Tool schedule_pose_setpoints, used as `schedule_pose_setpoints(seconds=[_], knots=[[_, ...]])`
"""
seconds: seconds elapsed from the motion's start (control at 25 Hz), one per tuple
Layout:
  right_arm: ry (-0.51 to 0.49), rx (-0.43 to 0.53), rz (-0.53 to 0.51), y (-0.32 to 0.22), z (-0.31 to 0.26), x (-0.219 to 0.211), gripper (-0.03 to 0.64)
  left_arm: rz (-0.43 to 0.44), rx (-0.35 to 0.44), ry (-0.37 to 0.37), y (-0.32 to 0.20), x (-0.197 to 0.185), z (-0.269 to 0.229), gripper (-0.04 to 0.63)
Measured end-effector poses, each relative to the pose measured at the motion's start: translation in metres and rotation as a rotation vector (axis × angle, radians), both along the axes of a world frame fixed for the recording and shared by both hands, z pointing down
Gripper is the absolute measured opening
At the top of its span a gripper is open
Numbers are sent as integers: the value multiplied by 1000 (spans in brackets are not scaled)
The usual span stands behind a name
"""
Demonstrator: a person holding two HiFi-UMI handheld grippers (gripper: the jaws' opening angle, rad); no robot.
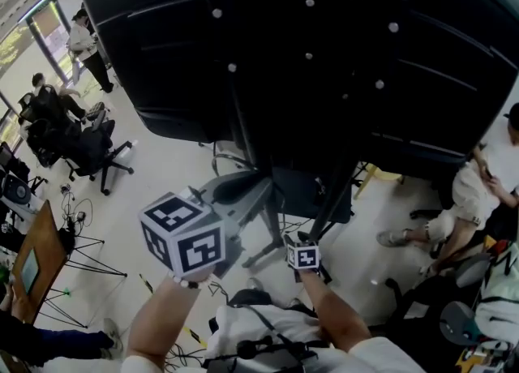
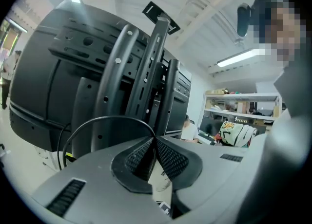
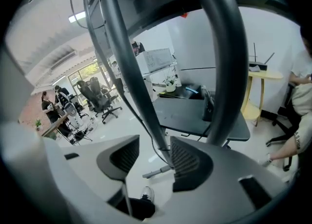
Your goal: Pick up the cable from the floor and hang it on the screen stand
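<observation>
The left gripper has a matt grey plastic shell, and its black pads look rubbery, with a rough cross-hatched grain. The cable is thin, black and smooth-sheathed, while the screen stand is black metal with a dull satin sheen. The floor is pale, smooth and faintly glossy.
</observation>
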State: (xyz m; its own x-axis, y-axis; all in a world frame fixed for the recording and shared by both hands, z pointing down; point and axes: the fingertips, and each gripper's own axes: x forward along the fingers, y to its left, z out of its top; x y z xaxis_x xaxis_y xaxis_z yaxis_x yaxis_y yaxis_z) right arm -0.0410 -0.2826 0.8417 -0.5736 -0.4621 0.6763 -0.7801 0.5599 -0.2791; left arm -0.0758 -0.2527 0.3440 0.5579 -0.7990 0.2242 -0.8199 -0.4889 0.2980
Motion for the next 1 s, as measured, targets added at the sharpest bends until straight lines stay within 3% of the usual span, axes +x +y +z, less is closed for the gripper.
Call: schedule_pose_setpoints(seconds=[0.2, 0.52, 0.56, 0.6, 0.68, 0.84, 1.0], knots=[[-1, 6, -50, 7, 6, -15, 224, 17, 27, 46, 2, -6, -24, 17], [-3, 14, -11, 6, 9, -5, 224, 60, 79, 129, 18, -7, -59, 18], [-10, 12, -24, 7, 8, -6, 211, 65, 86, 138, 19, -6, -62, 18], [-13, 11, -36, 9, 8, -7, 142, 68, 95, 143, 20, -6, -65, 18], [-10, 10, -50, 13, 9, -8, 74, 68, 112, 148, 19, -8, -70, 18], [-21, 30, -60, 19, 3, -2, 26, 16, 142, 182, 13, -28, -76, 18], [-107, 73, -80, 26, -45, 13, 20, -129, 134, 290, 3, -72, -59, 18]])
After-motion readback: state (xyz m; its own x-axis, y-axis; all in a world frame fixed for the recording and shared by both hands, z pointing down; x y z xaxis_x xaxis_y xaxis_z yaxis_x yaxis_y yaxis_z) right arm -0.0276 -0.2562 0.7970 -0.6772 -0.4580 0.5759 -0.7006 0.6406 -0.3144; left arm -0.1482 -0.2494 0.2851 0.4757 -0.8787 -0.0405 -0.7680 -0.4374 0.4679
